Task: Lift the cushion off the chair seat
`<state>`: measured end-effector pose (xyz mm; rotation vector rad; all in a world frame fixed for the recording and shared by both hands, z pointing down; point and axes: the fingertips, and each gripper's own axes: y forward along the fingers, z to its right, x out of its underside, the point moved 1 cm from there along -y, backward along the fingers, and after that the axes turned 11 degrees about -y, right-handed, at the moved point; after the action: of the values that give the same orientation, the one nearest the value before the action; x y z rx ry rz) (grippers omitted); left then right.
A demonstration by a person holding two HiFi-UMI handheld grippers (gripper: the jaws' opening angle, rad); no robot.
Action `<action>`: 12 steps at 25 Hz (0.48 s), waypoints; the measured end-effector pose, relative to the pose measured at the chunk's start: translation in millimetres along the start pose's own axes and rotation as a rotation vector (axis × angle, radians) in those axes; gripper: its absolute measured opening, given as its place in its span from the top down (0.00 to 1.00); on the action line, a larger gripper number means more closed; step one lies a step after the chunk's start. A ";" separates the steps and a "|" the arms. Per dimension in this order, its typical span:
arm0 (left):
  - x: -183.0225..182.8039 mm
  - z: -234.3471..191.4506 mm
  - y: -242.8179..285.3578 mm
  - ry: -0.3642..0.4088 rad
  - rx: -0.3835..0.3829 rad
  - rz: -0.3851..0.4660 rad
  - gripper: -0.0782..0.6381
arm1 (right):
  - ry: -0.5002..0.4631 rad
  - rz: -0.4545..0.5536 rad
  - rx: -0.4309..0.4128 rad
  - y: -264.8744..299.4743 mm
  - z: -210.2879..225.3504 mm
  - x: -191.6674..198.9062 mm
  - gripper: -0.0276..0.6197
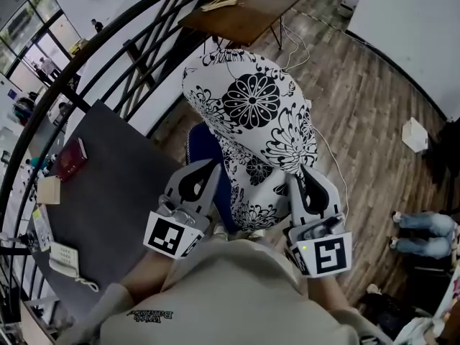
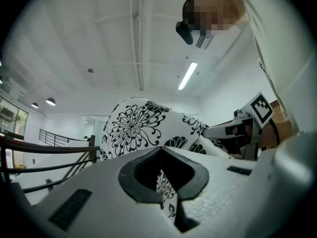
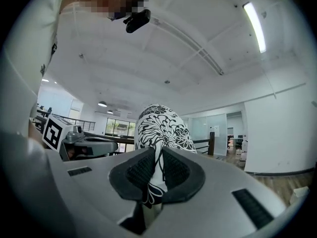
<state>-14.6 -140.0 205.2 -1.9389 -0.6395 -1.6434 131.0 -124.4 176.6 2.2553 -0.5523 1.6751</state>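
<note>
I see the cushion (image 1: 251, 113), plump and white with large black flower prints, tilted with its far end higher than its near edge. The near edge is pinched thin at its left and right corners. The blue chair (image 1: 203, 153) shows beneath its left side; whether they touch I cannot tell.

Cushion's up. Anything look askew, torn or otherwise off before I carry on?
Nothing looks torn or spilled. The only oddity is the hold: the cushion stands on edge above the blue chair seat, and the left gripper and right gripper each pinch only a thin fold of fabric at its near edge.
</note>
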 end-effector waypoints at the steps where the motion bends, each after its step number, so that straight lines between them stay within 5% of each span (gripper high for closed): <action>1: 1.8 -0.8 1.6 0.000 -0.010 -0.009 0.88 | -0.020 0.000 -0.004 -0.8 1.1 -2.8 0.91; 12: 12.0 -11.2 -3.2 -0.026 -0.040 -0.044 0.88 | 0.008 -0.026 -0.008 3.3 -5.2 7.2 0.91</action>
<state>-23.2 -144.6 218.8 -1.9909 -0.6684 -1.6728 126.9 -126.0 185.0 2.2395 -0.5248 1.6653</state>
